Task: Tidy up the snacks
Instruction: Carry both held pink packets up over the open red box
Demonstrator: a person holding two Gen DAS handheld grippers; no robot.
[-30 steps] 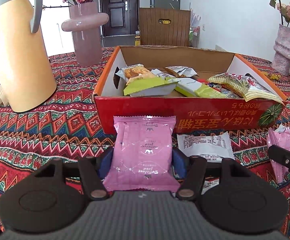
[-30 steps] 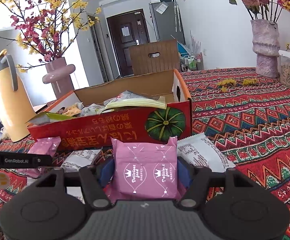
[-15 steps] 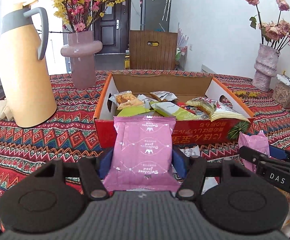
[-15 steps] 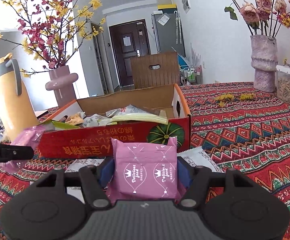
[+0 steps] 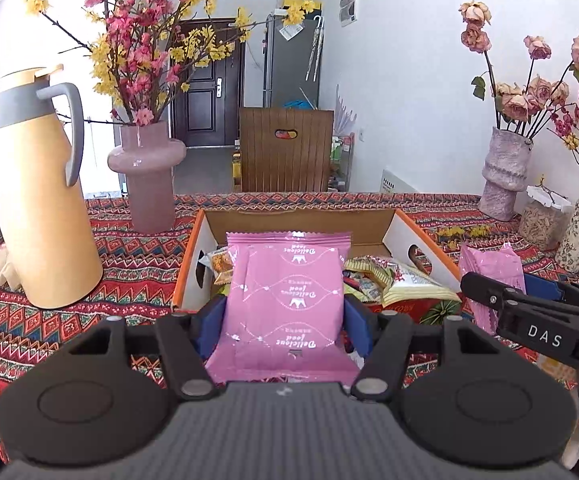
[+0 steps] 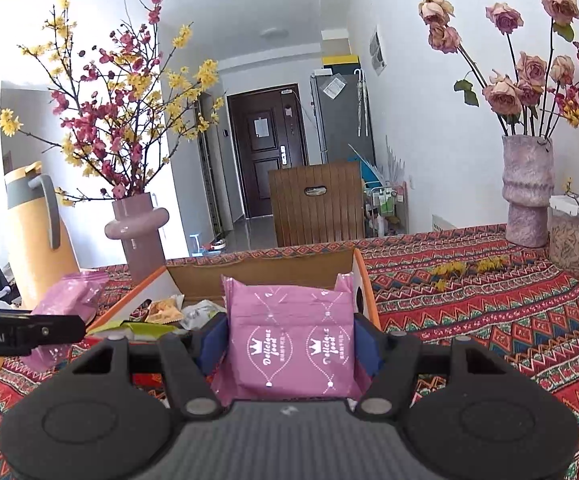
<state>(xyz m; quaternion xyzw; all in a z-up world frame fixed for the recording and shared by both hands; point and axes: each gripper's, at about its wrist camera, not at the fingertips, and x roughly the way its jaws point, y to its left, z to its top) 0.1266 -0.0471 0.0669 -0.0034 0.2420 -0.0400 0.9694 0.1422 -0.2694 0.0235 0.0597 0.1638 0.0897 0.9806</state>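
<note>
Two pink snack packets are held above the patterned tablecloth point(image 5: 137, 256), one in each tool. The left gripper point(image 5: 285, 320) is clamped on its pink packet point(image 5: 287, 304), the blue pads point(image 5: 209, 320) pressing both side edges, with the printed lettering upside down in the left wrist view. That packet stands upright in front of the open cardboard box point(image 5: 405, 232), which sits near the middle of the table and holds a jumble of yellow, green and orange wrapped snacks point(image 5: 405, 280). The right gripper point(image 6: 289, 344) is likewise closed on a second pink packet point(image 6: 289, 340), its lettering the right way up, held just near of the box's right end wall point(image 6: 359, 284). In the left wrist view the right tool shows at the right edge as a black finger marked DAS point(image 5: 529, 320), with its packet beyond it. In the right wrist view the left tool's black finger point(image 6: 25, 332) enters from the left, with its packet behind it. At the far left of the table stands a tall yellow jug point(image 5: 37, 200) with a grey handle, and beside it a pink vase point(image 5: 149, 176) of red and yellow blossom. At the far right stands a mottled vase point(image 6: 527, 192) of faded roses. A brown chair back point(image 5: 285, 152) shows beyond the table's far edge.
</note>
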